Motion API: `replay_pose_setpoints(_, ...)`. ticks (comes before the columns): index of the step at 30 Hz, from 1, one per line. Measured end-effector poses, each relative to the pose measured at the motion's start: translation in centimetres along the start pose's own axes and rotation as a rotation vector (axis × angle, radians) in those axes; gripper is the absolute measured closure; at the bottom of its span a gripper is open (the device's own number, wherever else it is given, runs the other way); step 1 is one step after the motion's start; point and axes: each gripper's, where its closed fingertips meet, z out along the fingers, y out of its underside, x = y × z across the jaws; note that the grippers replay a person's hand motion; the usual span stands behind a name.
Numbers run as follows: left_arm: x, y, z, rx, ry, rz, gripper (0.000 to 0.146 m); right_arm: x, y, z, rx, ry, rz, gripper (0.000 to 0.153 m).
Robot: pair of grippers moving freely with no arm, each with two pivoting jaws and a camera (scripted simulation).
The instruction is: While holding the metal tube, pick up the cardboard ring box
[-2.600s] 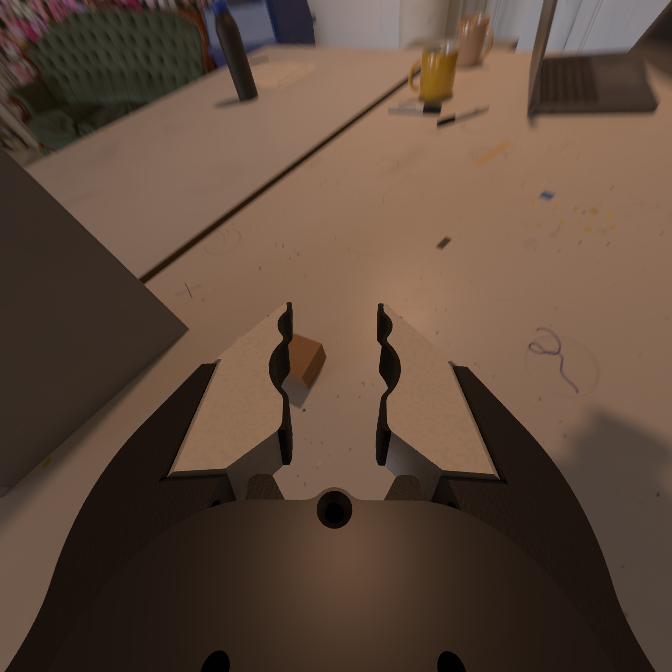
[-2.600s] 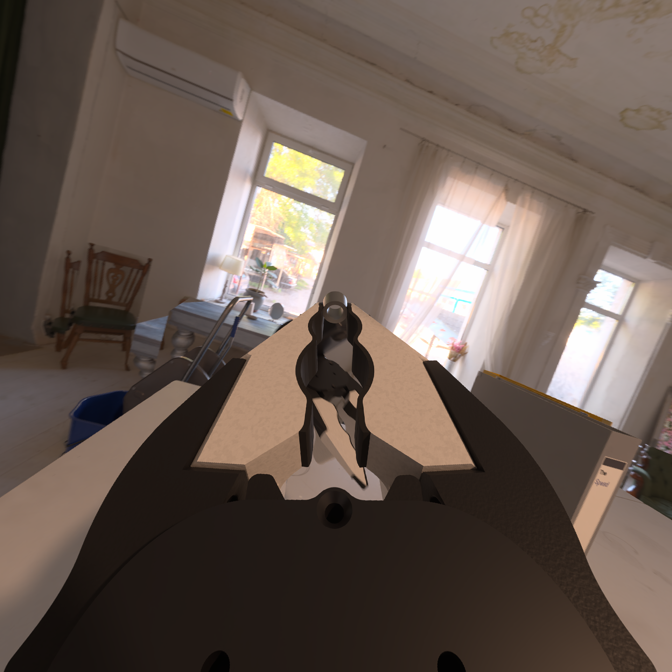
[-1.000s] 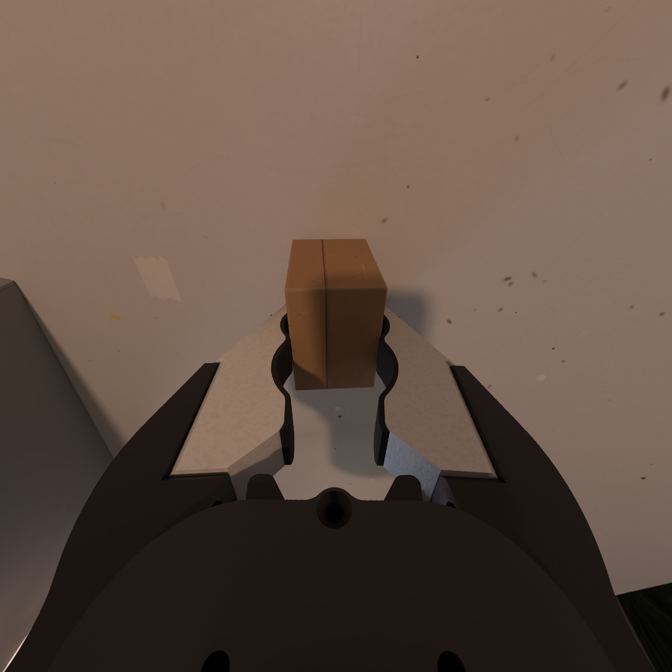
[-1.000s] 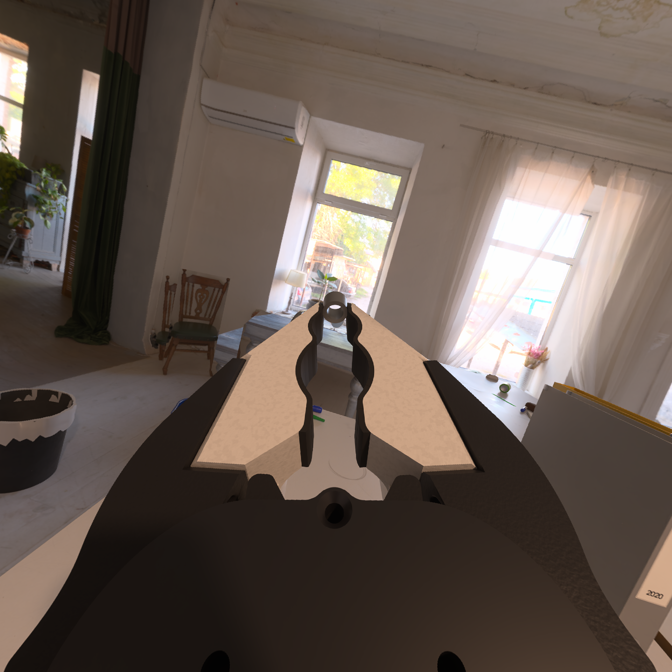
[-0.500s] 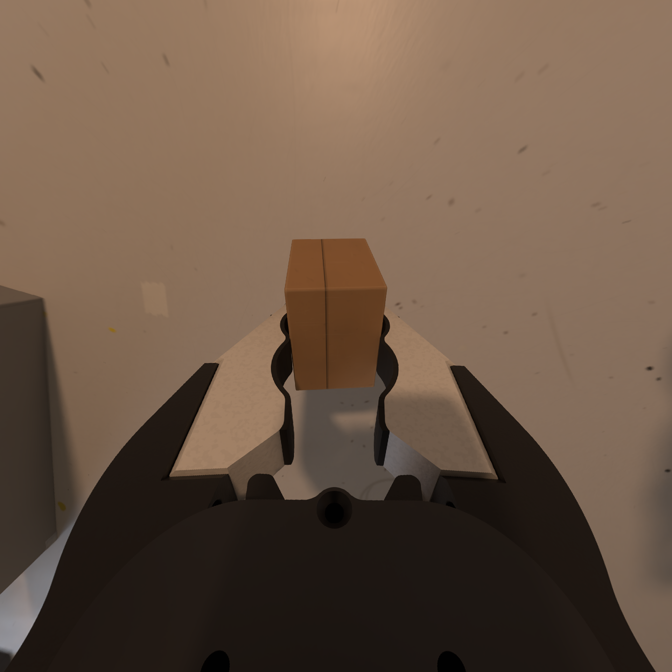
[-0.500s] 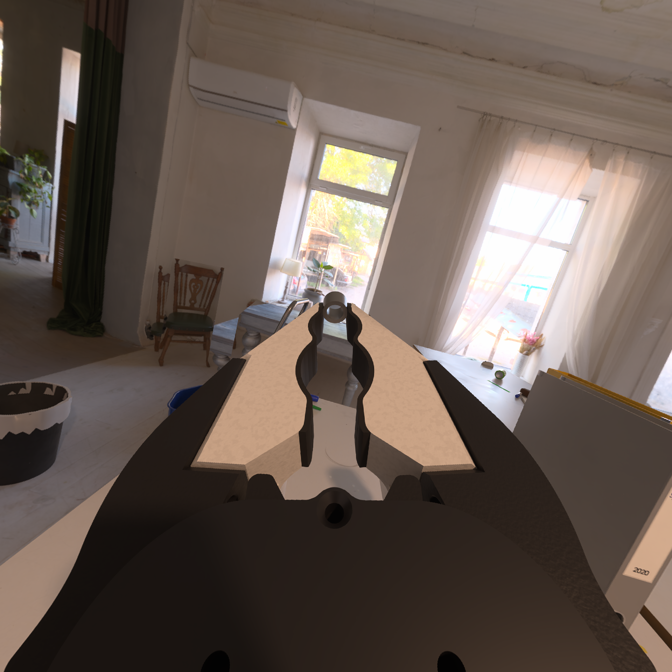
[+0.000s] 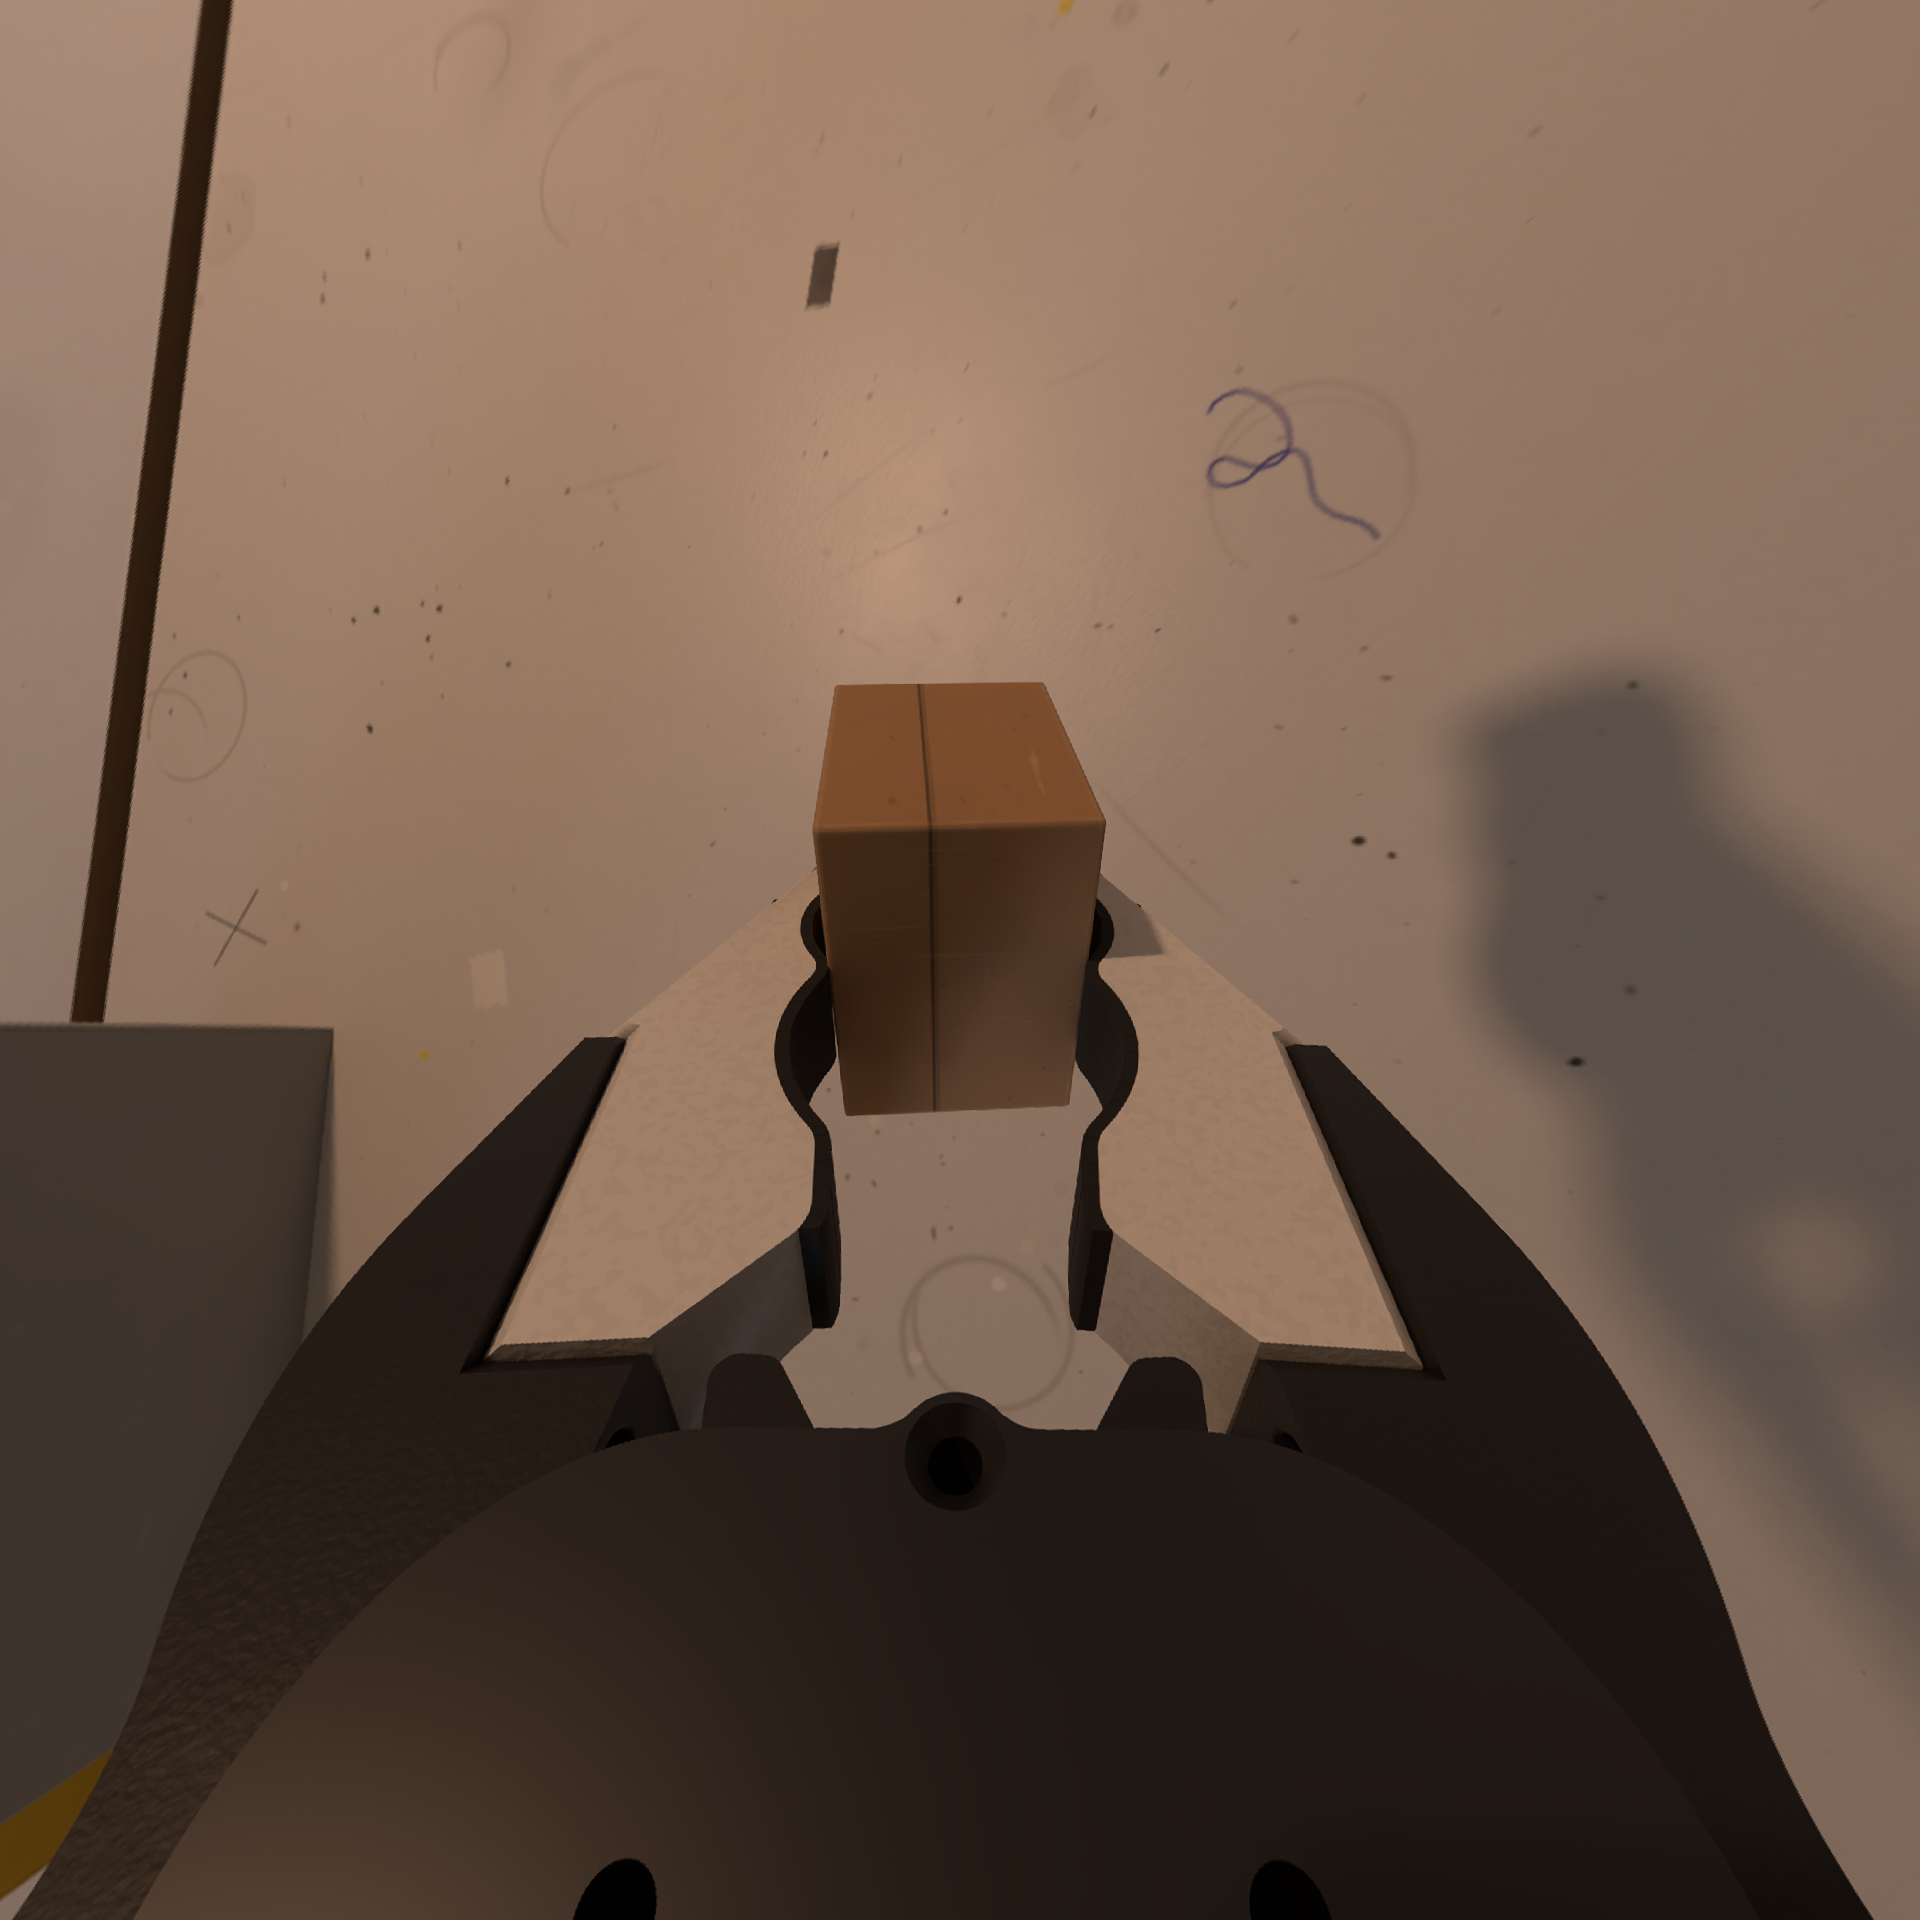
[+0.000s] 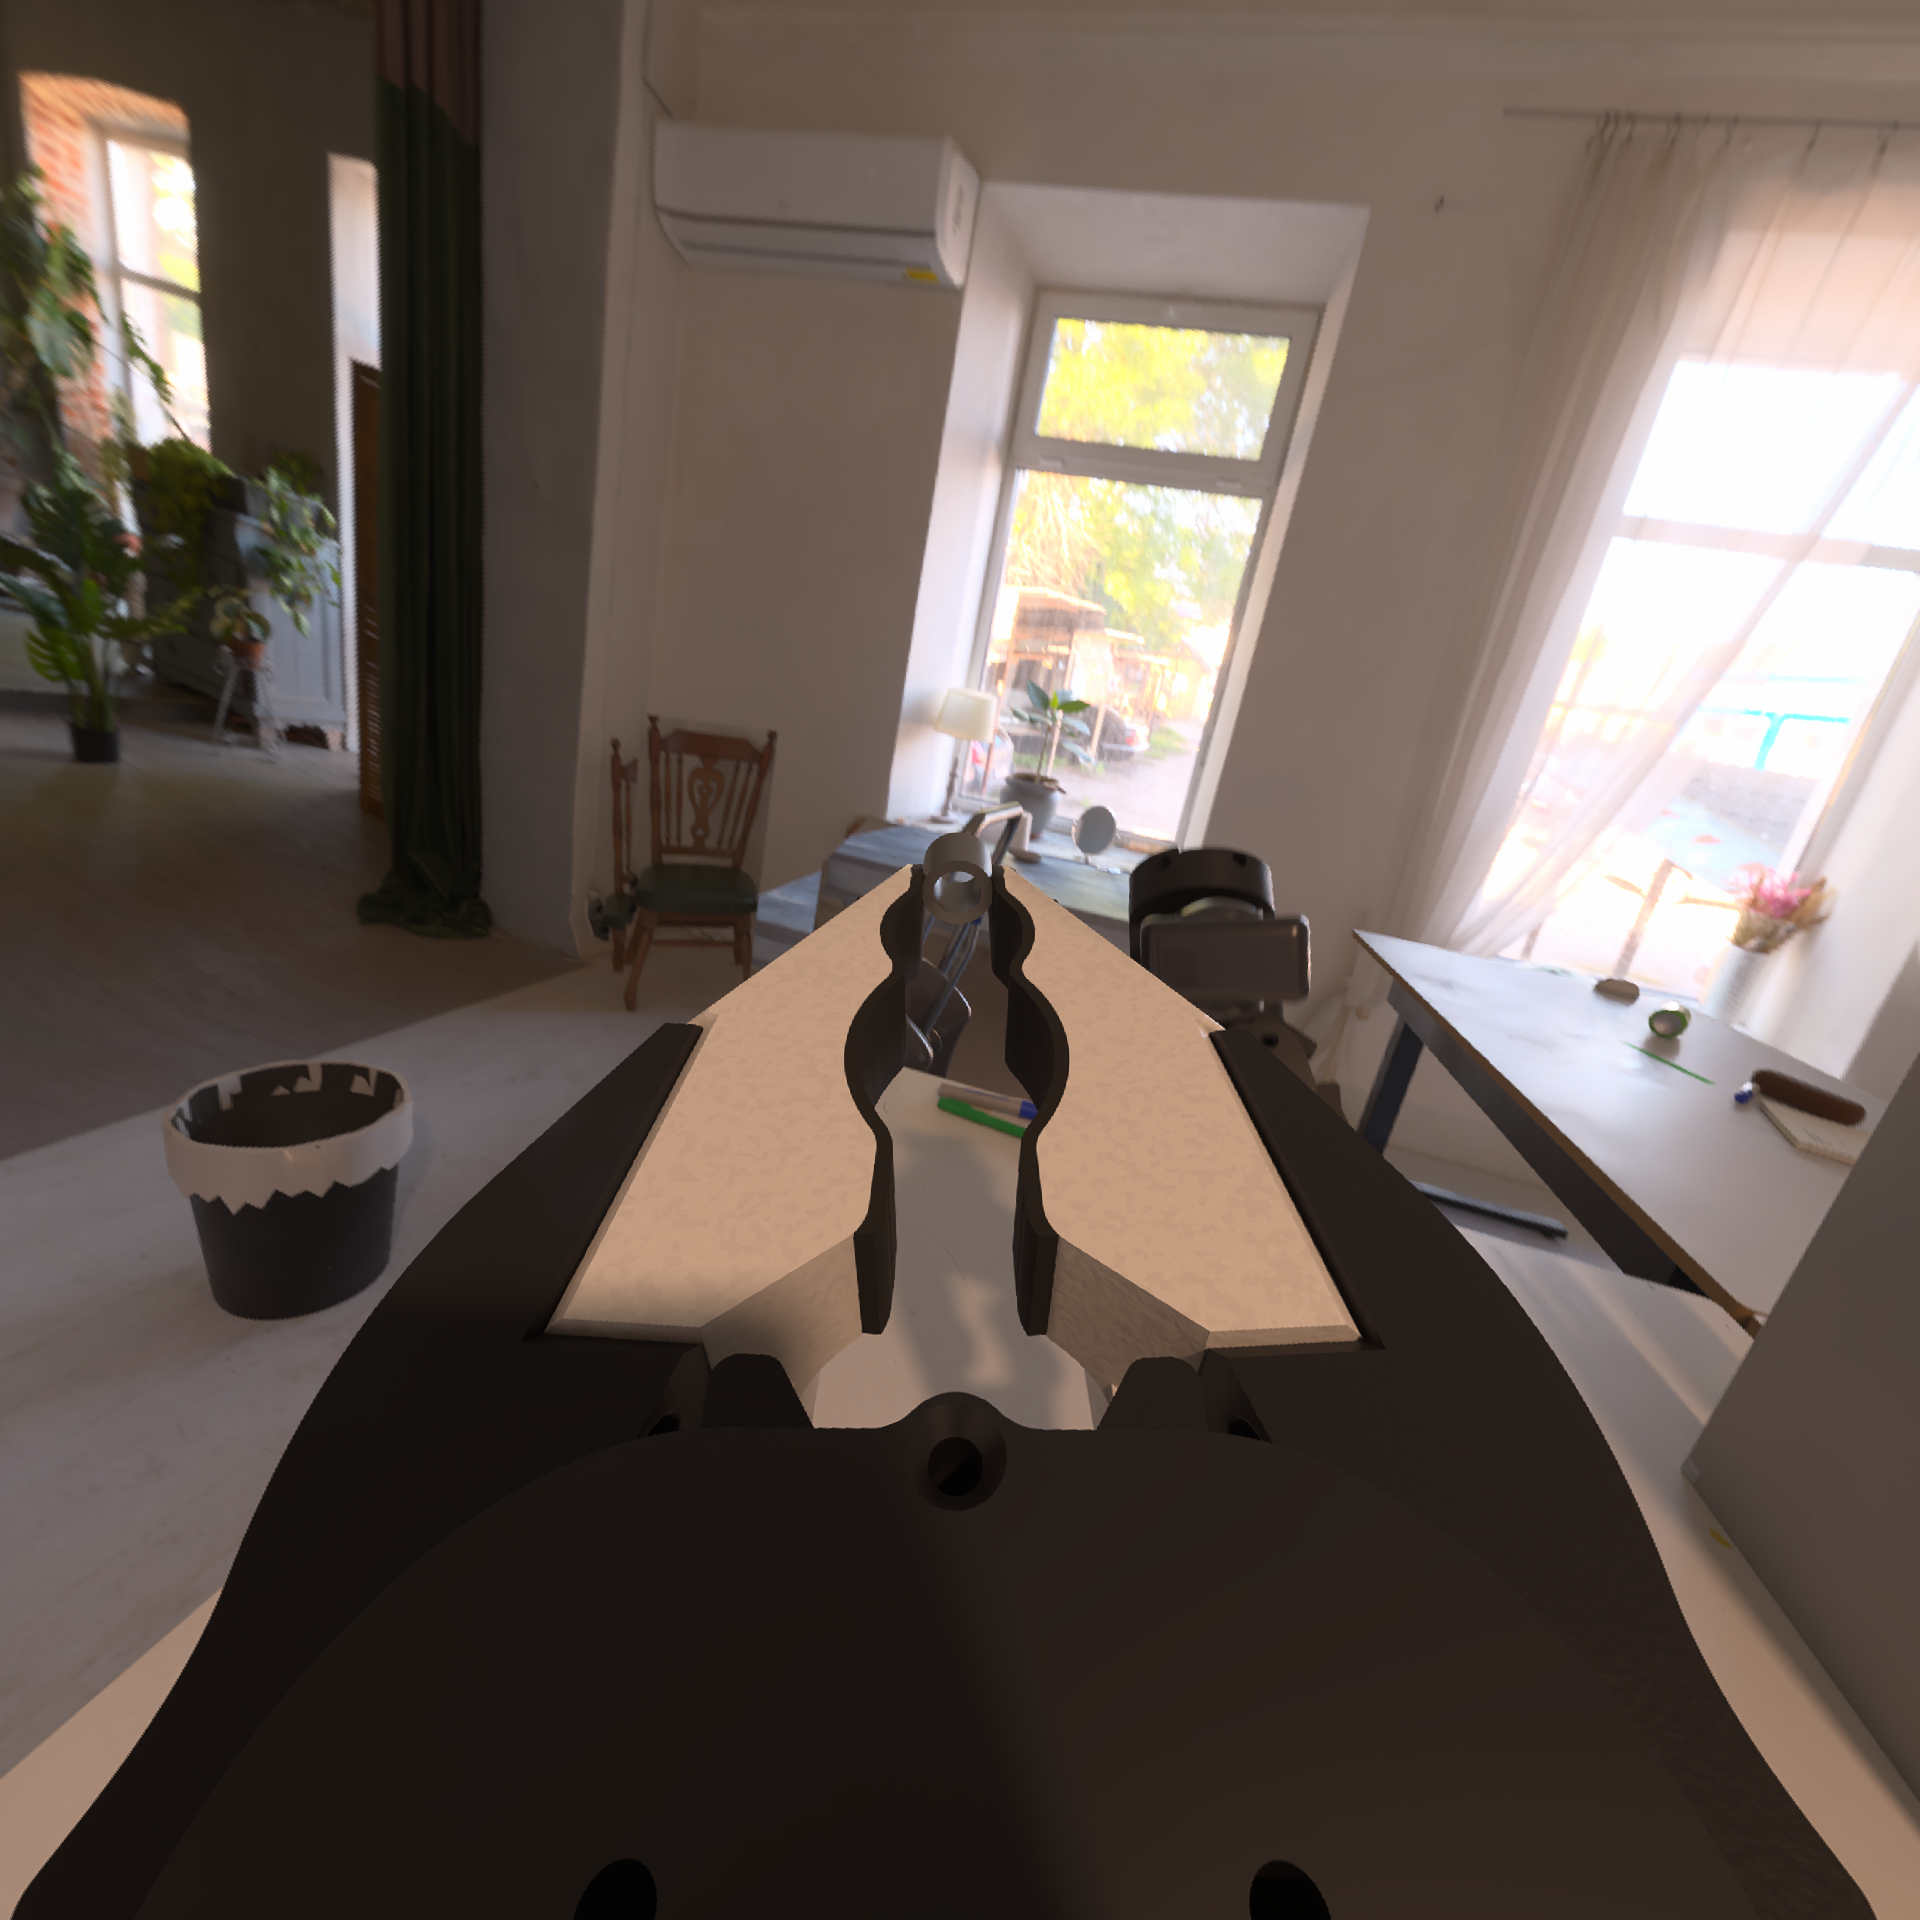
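Observation:
In the left wrist view my left gripper (image 7: 956,935) is shut on the brown cardboard ring box (image 7: 956,894) and holds it above the beige table (image 7: 623,468); the box's shadow does not touch it. In the right wrist view my right gripper (image 8: 958,896) is shut on the small grey metal tube (image 8: 956,883), pinched at the fingertips with its open end facing me. The other gripper (image 8: 1216,935) shows dark behind my right finger.
A grey box (image 7: 156,1247) stands at the left of the table beside a dark seam (image 7: 156,468). The right wrist view shows a black bin (image 8: 286,1184), a chair (image 8: 696,862), pens (image 8: 982,1107), a side table (image 8: 1621,1091) and a grey binder (image 8: 1829,1351).
My left gripper has kept hold of the ring box and risen higher, so more table shows below. My right gripper has swung, still holding the tube; the other gripper has come into its view.

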Motion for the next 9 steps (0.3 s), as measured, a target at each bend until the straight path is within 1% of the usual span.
replay_pose_setpoints(2,0.5,-0.1,-0.9,0.056,0.031,0.002,0.103,0.4,1.5,1.0,-0.051,0.032,-0.016,0.141)
replay_pose_setpoints(4,0.8,-0.1,-1.9,0.095,0.04,0.008,0.103,1.4,3.3,1.3,-0.134,0.067,-0.041,0.141)
replay_pose_setpoints(9,1.5,-0.2,-3.9,0.138,0.012,0.034,0.103,4.6,8.1,0.2,-0.41,0.152,-0.041,0.141)
